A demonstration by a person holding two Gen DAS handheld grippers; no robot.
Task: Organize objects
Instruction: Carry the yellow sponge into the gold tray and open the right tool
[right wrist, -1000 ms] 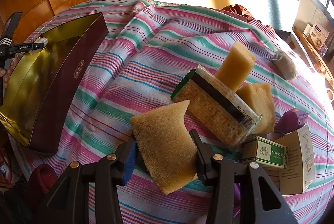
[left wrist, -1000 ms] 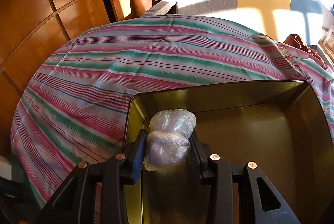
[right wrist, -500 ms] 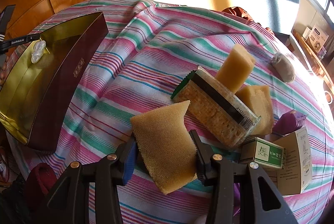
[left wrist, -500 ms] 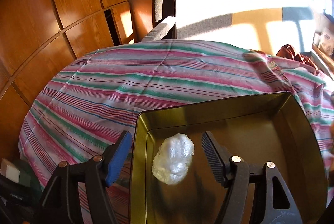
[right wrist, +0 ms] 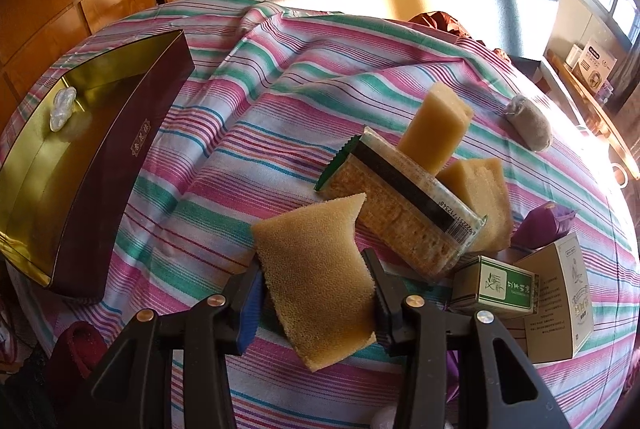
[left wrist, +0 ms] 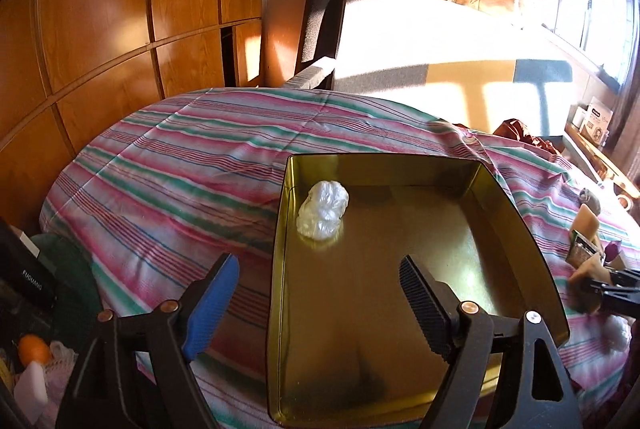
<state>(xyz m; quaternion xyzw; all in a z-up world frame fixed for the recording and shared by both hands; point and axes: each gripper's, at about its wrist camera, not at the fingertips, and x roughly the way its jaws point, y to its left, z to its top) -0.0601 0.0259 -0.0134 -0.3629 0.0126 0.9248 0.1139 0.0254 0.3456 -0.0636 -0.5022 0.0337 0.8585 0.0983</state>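
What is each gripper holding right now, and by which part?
The right gripper grips the tan sponge by its two side edges, near its lower half. The left gripper, jaws opening, holds nothing; the plastic wad lies in the tin.

"FUGUANG" — black case (left wrist: 28, 275)
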